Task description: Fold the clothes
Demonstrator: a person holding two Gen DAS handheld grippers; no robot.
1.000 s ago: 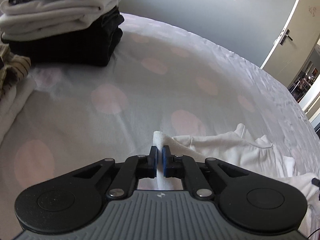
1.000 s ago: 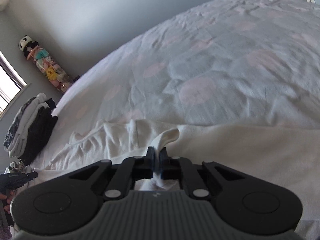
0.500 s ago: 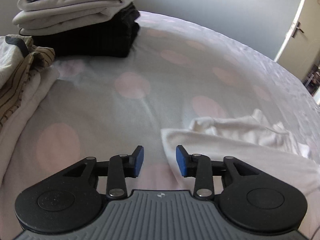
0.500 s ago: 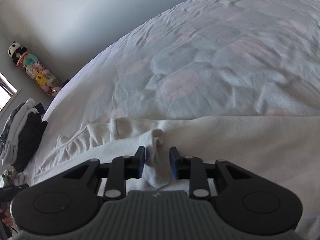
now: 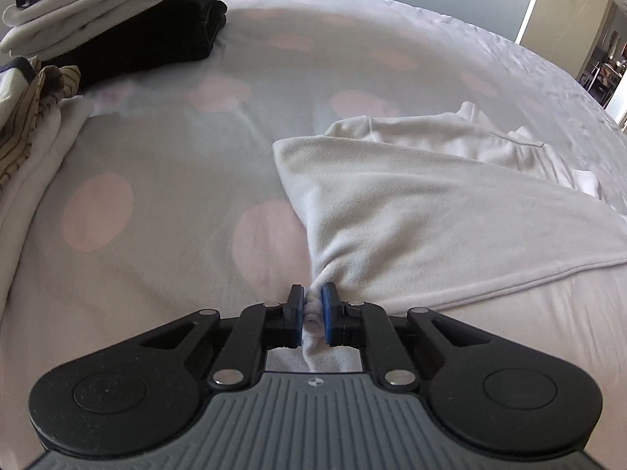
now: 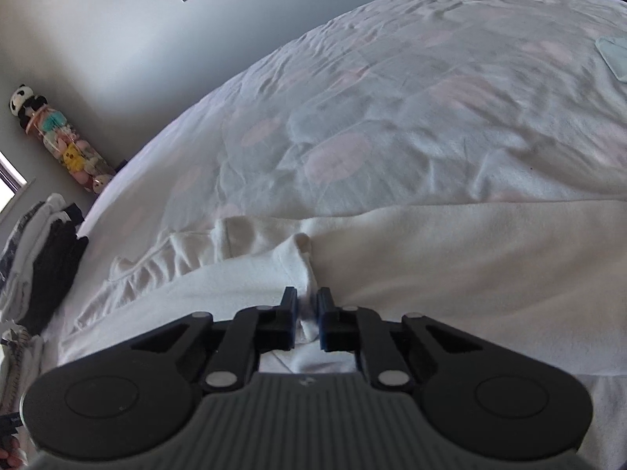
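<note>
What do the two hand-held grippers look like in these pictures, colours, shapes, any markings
Both look alike. The left hand-held gripper and the right hand-held gripper each have a ribbed grey body bearing a small round mark, two black rounded lobes with circular discs, black linkage arms with silver rivets, and black fingers faced with blue pads. No cables or sleeves are clearly visible.

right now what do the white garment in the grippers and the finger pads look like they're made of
White garment: looks like a soft knit, maybe cotton jersey or light fleece; matte, faintly ribbed surface that bunches softly where the left gripper pinches it. Finger pads: blue, smooth and slightly glossy, probably rubber or soft plastic, set on matte black plastic arms. Neither can be confirmed by look alone.
</note>
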